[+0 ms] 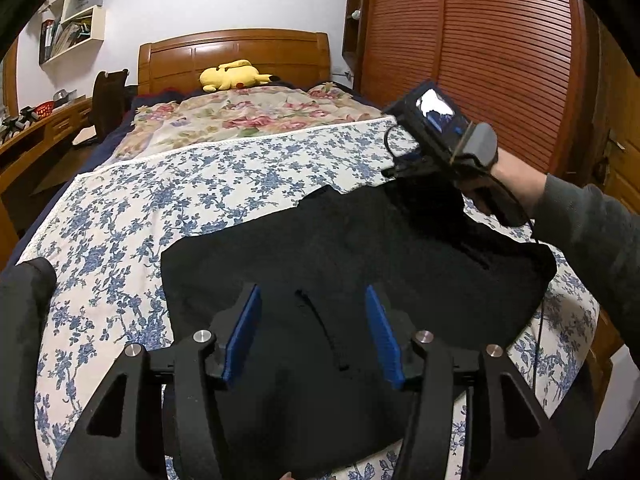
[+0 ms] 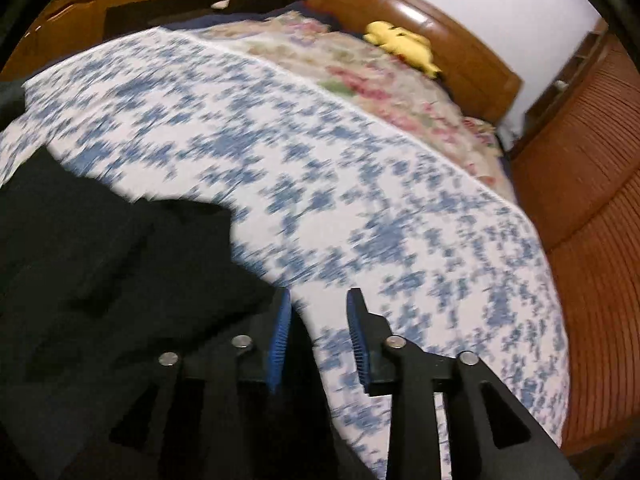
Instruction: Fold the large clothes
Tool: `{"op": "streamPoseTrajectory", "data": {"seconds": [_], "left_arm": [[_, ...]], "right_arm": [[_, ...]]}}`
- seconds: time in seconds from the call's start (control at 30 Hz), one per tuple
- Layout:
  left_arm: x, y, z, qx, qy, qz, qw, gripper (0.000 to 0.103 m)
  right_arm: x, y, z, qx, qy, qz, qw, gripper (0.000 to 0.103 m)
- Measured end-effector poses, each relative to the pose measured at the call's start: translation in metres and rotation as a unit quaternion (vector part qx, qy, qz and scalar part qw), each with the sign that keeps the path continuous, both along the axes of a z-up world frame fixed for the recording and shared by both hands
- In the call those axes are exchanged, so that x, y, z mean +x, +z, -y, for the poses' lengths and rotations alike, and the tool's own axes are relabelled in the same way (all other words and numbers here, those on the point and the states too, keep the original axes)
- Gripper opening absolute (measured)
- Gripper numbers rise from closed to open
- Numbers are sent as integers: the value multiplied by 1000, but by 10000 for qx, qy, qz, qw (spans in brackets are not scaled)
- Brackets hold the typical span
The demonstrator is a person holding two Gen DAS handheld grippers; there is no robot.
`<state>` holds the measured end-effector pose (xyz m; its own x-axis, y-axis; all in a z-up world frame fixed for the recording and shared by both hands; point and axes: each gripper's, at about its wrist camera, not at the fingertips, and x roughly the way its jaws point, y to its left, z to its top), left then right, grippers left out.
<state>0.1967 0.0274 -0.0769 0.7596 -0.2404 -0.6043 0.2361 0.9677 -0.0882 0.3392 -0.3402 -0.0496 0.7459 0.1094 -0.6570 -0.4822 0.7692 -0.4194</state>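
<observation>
A large black garment (image 1: 352,256) lies spread on the blue-flowered bedsheet (image 1: 168,200). My left gripper (image 1: 314,300) is open and hovers just above the garment's near middle, empty. The right gripper's body (image 1: 444,136) shows in the left wrist view, held by a hand over the garment's far right corner. In the right wrist view my right gripper (image 2: 318,304) is open and empty, at the garment's (image 2: 120,264) right edge, with sheet (image 2: 360,200) showing between the blue pads. That view is blurred by motion.
A yellow plush toy (image 1: 232,74) lies by the wooden headboard (image 1: 236,56) on a rose-patterned cover (image 1: 248,112). A wooden slatted wardrobe (image 1: 480,40) stands right of the bed. A desk (image 1: 36,132) and a dark chair (image 1: 108,100) stand to the left.
</observation>
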Motion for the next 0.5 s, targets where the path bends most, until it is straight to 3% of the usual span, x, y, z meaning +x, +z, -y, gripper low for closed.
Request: {"op": "streamPoseTrajectory", "data": {"seconds": [0.13, 0.33, 0.5], "left_arm": [[4, -1, 4, 1, -23, -48, 10000, 55], [8, -1, 10, 11, -68, -48, 10000, 55], [10, -4, 15, 42, -86, -97, 9999, 55]], "right_arm": [[0, 13, 16, 368, -126, 41, 9992, 44], [-23, 11, 55, 787, -140, -136, 9967, 47], [-28, -8, 96, 1000, -320, -587, 9927, 47]]}}
